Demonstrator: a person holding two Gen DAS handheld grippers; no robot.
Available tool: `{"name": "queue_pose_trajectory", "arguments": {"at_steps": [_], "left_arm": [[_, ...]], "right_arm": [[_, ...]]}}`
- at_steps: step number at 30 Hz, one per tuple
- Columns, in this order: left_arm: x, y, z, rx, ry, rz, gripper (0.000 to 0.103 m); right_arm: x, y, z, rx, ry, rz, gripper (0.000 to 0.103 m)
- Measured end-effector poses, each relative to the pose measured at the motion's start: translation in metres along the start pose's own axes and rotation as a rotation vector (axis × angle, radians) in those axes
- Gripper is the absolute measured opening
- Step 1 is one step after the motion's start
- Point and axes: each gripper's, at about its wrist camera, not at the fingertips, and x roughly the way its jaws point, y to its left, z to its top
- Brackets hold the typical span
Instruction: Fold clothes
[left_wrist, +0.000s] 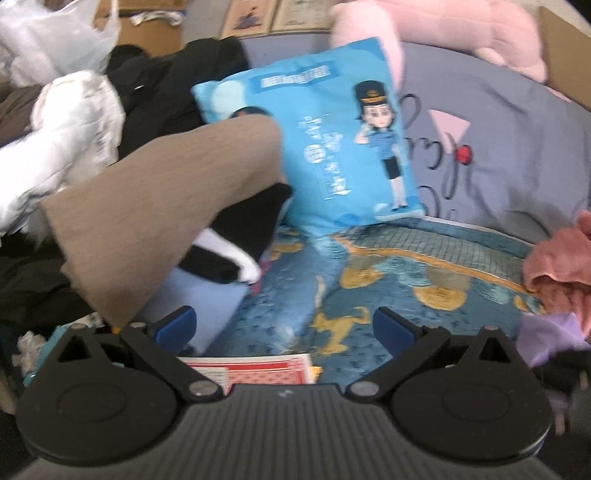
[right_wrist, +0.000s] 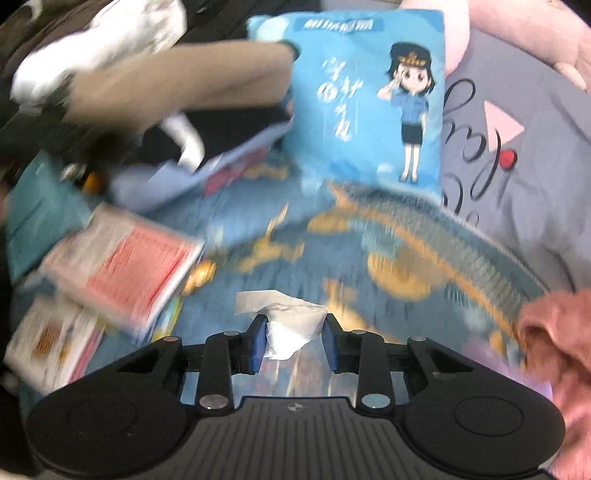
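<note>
2 grippers hover over a bed heaped with clothes, both views smeared by motion. At far left a white garment (left_wrist: 70, 122) lies bunched among black clothing (left_wrist: 162, 92), and a tan ribbed garment (left_wrist: 155, 206) slopes down from the heap over a black-and-white piece (left_wrist: 236, 243). Below it, near the left gripper (left_wrist: 283, 325), sits a red-printed packet (left_wrist: 266, 371); that gripper's blue-padded jaws stand wide apart with nothing between them, above a blue bedspread with yellow animal figures (left_wrist: 369, 288). Mid-frame, a light-blue cushion printed with a cartoon officer (left_wrist: 332, 140) leans against a grey-purple quilt (left_wrist: 498, 147). The right gripper (right_wrist: 293, 338) has its jaws drawn narrow onto a crumpled white tissue (right_wrist: 291, 325), which sticks out ahead of the pads. At far right a salmon-pink garment (right_wrist: 554, 332) lies rumpled at the bedspread's edge, just beside the right gripper.
</note>
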Motion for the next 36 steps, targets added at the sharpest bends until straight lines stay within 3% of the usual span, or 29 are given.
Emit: {"name": "queue_pose_trajectory", "arguments": {"at_steps": [5, 9, 13, 18, 27, 32, 36], "left_arm": [[0.011, 0.026, 0.002, -0.019, 0.026, 0.106, 0.103], [0.028, 0.047, 0.001, -0.096, 0.103, 0.100, 0.103], [0.036, 0.054, 0.000, -0.103, 0.115, 0.148, 0.103], [0.045, 0.052, -0.002, -0.063, 0.127, 0.180, 0.103], [0.044, 0.041, -0.002, -0.031, 0.118, 0.160, 0.103], [0.040, 0.036, -0.002, -0.029, 0.103, 0.144, 0.103], [0.036, 0.033, -0.001, -0.030, 0.085, 0.121, 0.103]], "right_arm": [[0.055, 0.001, 0.054, 0.047, -0.060, 0.047, 0.032], [0.101, 0.016, 0.086, 0.075, -0.070, 0.114, 0.032], [0.147, 0.039, 0.096, 0.067, -0.005, 0.174, 0.032], [0.178, 0.061, 0.088, 0.067, 0.034, 0.184, 0.037], [0.168, 0.055, 0.086, 0.091, 0.010, 0.166, 0.044], [0.150, 0.047, 0.085, 0.090, -0.028, 0.146, 0.056], [0.135, 0.041, 0.086, 0.103, -0.049, 0.133, 0.057]]}}
